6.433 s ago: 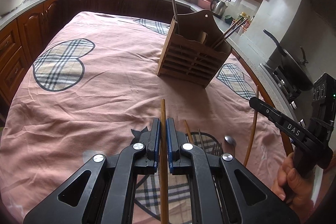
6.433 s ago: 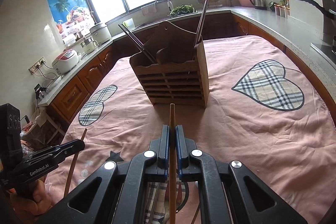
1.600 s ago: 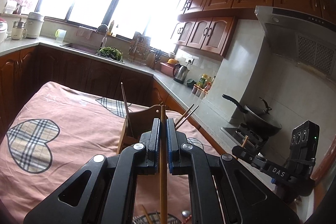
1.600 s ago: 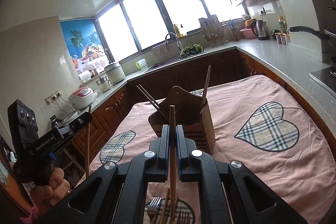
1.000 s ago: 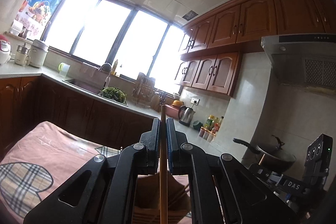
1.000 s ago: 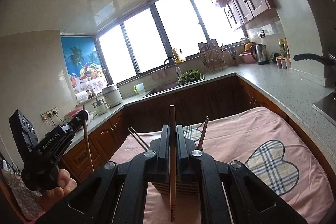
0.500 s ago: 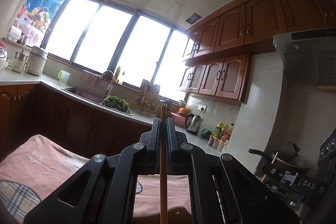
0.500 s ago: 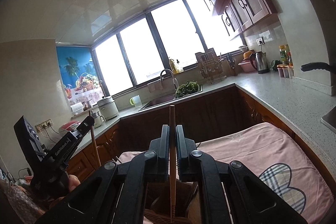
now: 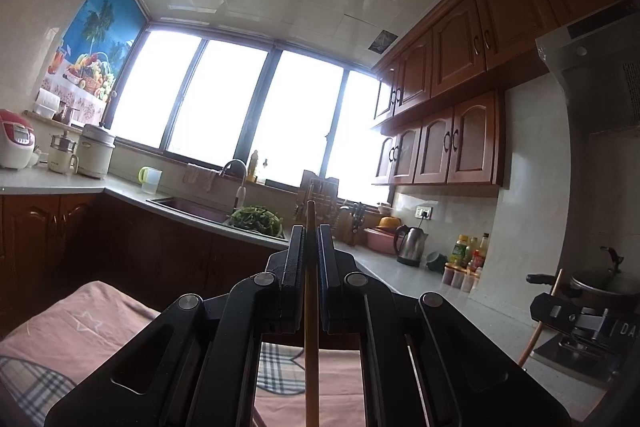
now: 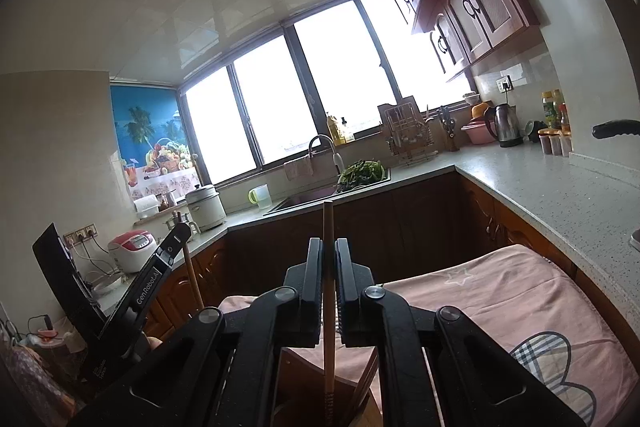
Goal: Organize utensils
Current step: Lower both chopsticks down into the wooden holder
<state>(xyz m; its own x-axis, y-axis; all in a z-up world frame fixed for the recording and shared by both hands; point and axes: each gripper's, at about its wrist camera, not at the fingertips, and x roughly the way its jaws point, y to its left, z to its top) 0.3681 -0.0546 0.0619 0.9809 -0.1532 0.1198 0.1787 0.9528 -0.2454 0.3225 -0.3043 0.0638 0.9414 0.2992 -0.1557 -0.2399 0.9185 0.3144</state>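
Jaws on both sides are clamped tight, left gripper [image 9: 311, 239] pinching one wooden chopstick [image 9: 311, 347] upright, right gripper [image 10: 329, 251] pinching another chopstick [image 10: 329, 307] whose lower tip hangs over the wooden holder [image 10: 304, 367] on the pink-clothed tabletop [image 10: 500, 291]

Left gripper [image 9: 310, 239]: black plastic, silver round screws, blue-edged pads. Right gripper [image 10: 329, 251]: same build. Left one's side lettered "GenRobot.AI".
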